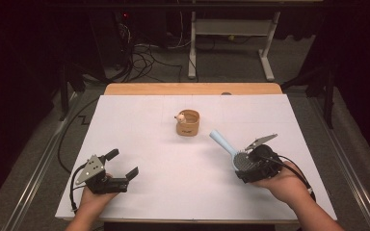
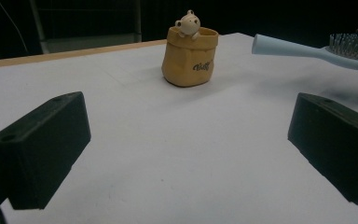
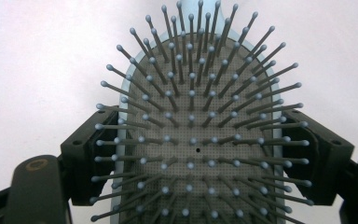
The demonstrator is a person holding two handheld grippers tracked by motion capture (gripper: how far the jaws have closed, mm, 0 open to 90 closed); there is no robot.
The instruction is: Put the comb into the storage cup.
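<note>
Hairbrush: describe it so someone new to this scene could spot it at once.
On the white table, look near the right side, where the right gripper clamps the hairbrush by its head. Its pale blue handle points toward the tan bear pot; it alone has a grey pad of pins.

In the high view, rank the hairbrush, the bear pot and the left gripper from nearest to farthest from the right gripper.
1. The hairbrush: clamped by its head in the right gripper, handle pointing up-left.
2. The bear pot: at mid-table, beyond and to the left.
3. The left gripper: across the table at the near left, jaws open.
</note>
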